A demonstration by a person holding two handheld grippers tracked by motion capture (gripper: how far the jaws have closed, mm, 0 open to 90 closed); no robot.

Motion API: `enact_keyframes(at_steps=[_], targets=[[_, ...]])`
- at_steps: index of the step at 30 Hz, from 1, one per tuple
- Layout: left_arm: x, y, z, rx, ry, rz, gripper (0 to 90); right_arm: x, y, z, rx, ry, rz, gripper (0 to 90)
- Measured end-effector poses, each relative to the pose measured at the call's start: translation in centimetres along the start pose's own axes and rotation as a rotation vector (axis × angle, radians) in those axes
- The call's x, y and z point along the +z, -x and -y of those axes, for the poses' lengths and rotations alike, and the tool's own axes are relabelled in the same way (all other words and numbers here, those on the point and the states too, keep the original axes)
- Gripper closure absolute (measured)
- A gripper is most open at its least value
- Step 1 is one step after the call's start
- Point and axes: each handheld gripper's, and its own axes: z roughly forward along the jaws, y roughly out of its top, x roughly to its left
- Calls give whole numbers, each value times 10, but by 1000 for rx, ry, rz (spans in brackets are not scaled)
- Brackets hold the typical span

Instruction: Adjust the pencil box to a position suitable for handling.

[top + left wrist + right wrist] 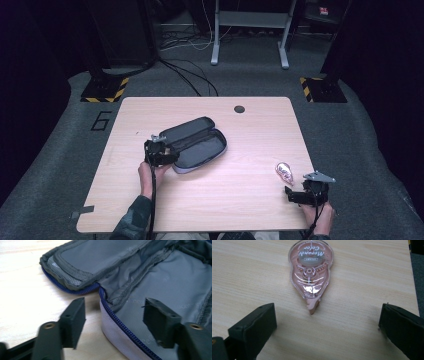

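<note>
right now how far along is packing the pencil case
Done: the grey fabric pencil case lies unzipped, nothing visible inside. In hand: the left gripper straddles its near edge, jaws open; the right gripper, open, faces the pink correction tape dispenser. Left: grasping it and putting it in.

Pink, see-through correction tape dispenser (310,272) lying flat on the wooden surface (249,277), just ahead of the right gripper (328,322), centred between its two wide-apart black fingers (259,320). Printed in white script on its round far end, upside down from this side: "Morandi Color". Beneath that, a small grey label with print too fine to read. Farther off, on the dark floor left of the surface, a large numeral "6" (101,120) marked in black.
</note>
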Motion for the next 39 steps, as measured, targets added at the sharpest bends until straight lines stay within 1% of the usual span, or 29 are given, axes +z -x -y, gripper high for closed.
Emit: enact_keyframes(at_steps=[1,2,3,4,5,7,8,9,10,12,14,15,17,20,22,23,24,26,29,30,31,32,33,35,36,37,38,39], targets=[[1,1,0,-5,-9,2,393,0,0,0,-2,2,0,12],[2,1,1,-5,-19,-6,431,0,0,0,-1,1,0,12],[4,1,1,-16,-36,-13,463,0,0,0,-1,1,0,12],[4,1,1,-16,-36,-13,499,0,0,0,-1,1,0,12],[7,1,2,-24,-52,-25,539,0,0,0,0,0,1,15],[9,1,3,-28,-72,-20,594,0,0,0,2,2,2,16],[9,1,3,-28,-72,-20,627,0,0,0,2,3,2,16],[10,1,4,-25,-63,-18,627,0,0,0,2,3,2,16],[10,2,3,-15,-69,-24,660,0,0,0,2,2,3,17],[11,1,3,-19,-62,-31,730,0,0,0,3,2,3,17],[11,1,3,-20,-56,-35,743,0,0,0,3,2,3,19],[11,0,3,-17,-53,-43,770,0,0,0,6,7,3,22],[12,1,3,-14,-49,-51,796,0,0,0,6,7,5,23],[14,1,2,-4,-40,-65,812,0,0,0,4,2,4,23],[14,1,2,4,-42,-64,821,0,0,0,4,2,4,23],[15,1,1,21,-41,-56,824,0,0,0,5,3,4,23],[15,1,1,21,-41,-56,826,0,0,0,5,3,4,23],[17,0,-1,27,-43,-39,827,0,0,0,4,2,5,23],[18,1,-2,37,-47,-33,830,0,0,0,5,3,4,25],[18,2,-2,35,-47,-24,832,0,0,0,3,4,3,28],[20,2,-3,46,-37,-12,833,0,0,0,3,4,2,28],[20,3,-3,45,-38,-5,835,0,0,0,3,4,2,28],[20,3,-3,45,-38,-5,836,0,0,0,3,4,2,28],[22,5,-3,62,-33,12,838,0,0,0,3,4,3,29],[22,6,-4,72,-32,10,839,0,0,0,3,5,2,29],[23,7,-4,93,-36,28,839,0,0,0,3,5,2,29],[23,9,-4,103,-37,31,841,0,0,0,3,5,2,29],[23,9,-4,103,-37,31,841,0,0,0,3,5,2,29]])
